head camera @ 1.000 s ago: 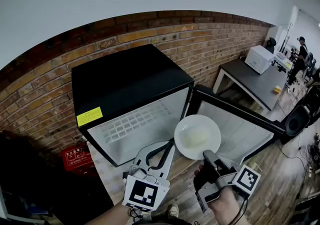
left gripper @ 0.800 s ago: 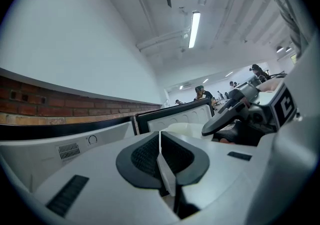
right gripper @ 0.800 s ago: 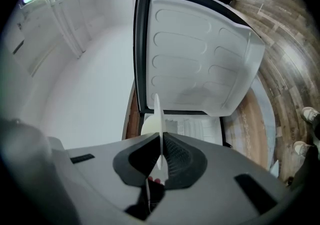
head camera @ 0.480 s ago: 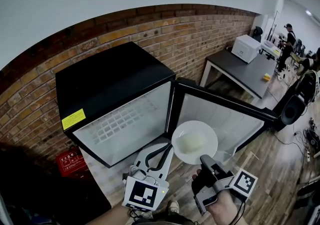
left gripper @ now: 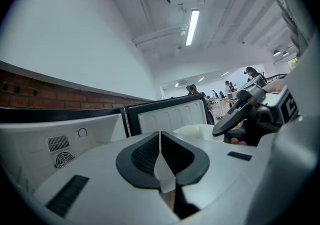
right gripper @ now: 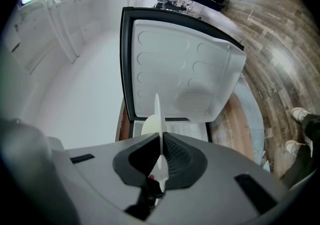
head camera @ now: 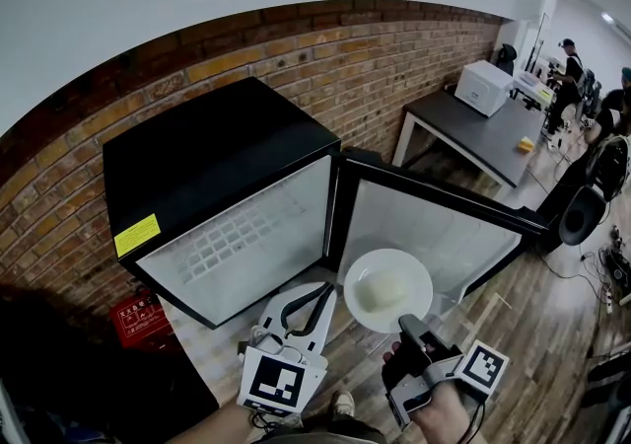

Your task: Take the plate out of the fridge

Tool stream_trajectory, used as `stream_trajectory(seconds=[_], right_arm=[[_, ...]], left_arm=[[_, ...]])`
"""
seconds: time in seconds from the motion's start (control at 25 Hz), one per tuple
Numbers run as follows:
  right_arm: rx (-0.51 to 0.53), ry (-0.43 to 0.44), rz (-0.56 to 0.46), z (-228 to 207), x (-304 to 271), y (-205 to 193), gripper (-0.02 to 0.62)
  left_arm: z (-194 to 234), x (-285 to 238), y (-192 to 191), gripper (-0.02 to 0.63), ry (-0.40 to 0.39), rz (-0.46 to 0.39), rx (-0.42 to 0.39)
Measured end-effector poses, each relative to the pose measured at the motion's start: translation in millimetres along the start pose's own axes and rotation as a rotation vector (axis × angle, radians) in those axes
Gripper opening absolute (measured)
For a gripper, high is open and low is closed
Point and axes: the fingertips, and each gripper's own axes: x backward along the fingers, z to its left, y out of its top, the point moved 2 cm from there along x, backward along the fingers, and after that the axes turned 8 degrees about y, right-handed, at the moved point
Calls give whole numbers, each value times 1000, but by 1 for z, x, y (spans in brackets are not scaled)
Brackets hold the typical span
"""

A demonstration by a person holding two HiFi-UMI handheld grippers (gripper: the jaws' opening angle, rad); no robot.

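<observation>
Rim of plate (right gripper: 151, 125) clamped in right tool (right gripper: 161, 141); plate edge-on; fridge door (right gripper: 185, 69) open behind.

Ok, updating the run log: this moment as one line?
plate: outside fridge | right hand-held gripper: shut on plate | left hand-held gripper: shut, empty | door: open

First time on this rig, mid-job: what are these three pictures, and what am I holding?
No robot arm here: a person holds a two-jaw gripper in each hand. The head view looks down from the person's head; the other two ride on the grippers, looking along their jaws. The right gripper pinches the rim of a white plate, held outside the black fridge, whose door stands open. The left gripper is shut and empty, beside the plate.
</observation>
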Motion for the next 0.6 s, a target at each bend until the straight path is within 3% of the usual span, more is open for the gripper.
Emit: stream_trajectory(seconds=[0.6], right_arm=[[-4, 22, 25, 4, -5, 6, 32]], left_arm=[[-3, -3, -4, 25, 13, 20, 4]])
